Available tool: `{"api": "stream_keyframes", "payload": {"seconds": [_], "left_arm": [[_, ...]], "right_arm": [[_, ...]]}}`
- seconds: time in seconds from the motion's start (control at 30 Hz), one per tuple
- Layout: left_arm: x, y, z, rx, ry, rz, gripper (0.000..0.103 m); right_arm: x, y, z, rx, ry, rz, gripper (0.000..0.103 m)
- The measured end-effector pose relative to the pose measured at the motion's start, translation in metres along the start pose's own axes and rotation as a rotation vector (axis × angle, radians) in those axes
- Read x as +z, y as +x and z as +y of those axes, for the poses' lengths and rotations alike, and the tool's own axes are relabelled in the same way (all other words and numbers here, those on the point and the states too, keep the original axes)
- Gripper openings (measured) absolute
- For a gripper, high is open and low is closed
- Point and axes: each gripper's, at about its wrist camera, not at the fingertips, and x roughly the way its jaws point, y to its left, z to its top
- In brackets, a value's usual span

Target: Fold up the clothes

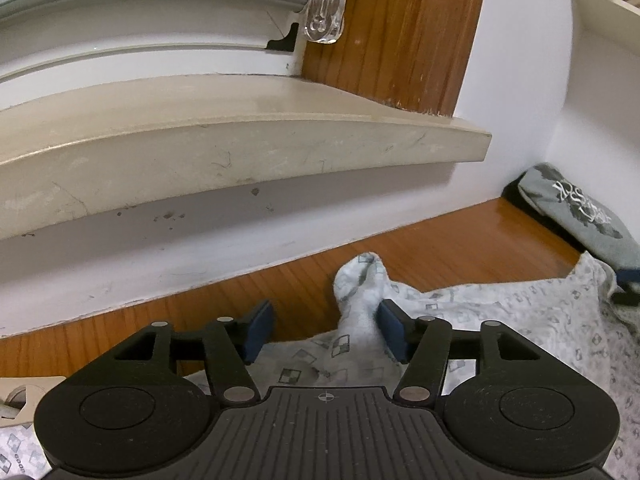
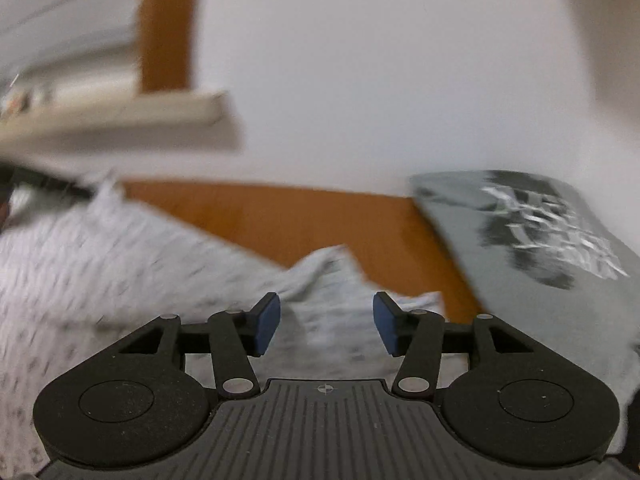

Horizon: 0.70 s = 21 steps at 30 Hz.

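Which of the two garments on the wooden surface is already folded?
The grey T-shirt with the dark print, lying flat against the wall. The white patterned garment is rumpled.

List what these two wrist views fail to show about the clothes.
- Patterned garment: left wrist view, near part hidden behind the left gripper; type unclear.
- Same garment: right wrist view, print smeared by blur.
- Grey printed garment: cut off at the right edge; lettering unreadable.

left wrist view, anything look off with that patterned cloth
Yes. The pale grey garment printed with small squares lies rumpled on the wooden table, and one corner stands up in a peak instead of lying flat. It brushes one blue pad of the open left claw, which does not pinch it.
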Motion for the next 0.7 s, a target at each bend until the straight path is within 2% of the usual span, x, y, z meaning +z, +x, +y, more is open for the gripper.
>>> {"api": "stream_keyframes", "payload": {"seconds": [0.07,0.13,0.23,0.3,0.37,0.4,0.53,0.63,0.67,0.7], "left_arm": [[0.000,0.000,0.001,0.000,-0.004,-0.005,0.065],[-0.001,-0.002,0.001,-0.001,-0.008,-0.013,0.065],[-0.001,-0.003,0.002,-0.006,-0.013,-0.022,0.067],[-0.001,-0.004,0.003,-0.013,-0.017,-0.025,0.069],[-0.001,-0.004,0.003,-0.017,-0.017,-0.026,0.070],[-0.001,-0.004,0.003,-0.017,-0.017,-0.027,0.070],[-0.001,-0.009,0.005,-0.035,-0.023,-0.047,0.072],[0.001,-0.014,0.006,-0.056,-0.014,-0.054,0.071],[0.002,-0.016,0.007,-0.063,-0.007,-0.055,0.069],[0.003,-0.018,0.008,-0.071,0.000,-0.056,0.063]], "right_arm": [[-0.001,0.009,0.008,-0.022,-0.032,0.036,0.052],[-0.001,0.013,0.004,-0.079,-0.054,0.072,0.048],[-0.007,-0.008,-0.017,-0.254,-0.051,0.092,0.037],[-0.015,-0.031,-0.038,-0.351,-0.007,0.096,0.037],[-0.021,-0.045,-0.051,-0.407,0.016,0.098,0.037],[-0.020,-0.049,-0.052,-0.393,0.042,0.086,0.038],[-0.008,-0.054,-0.044,-0.180,0.198,-0.010,0.039],[0.002,-0.027,-0.028,-0.045,0.273,0.005,0.039],[0.005,-0.016,-0.023,-0.001,0.296,0.017,0.039],[0.008,-0.005,-0.017,0.042,0.318,0.028,0.039]]}}
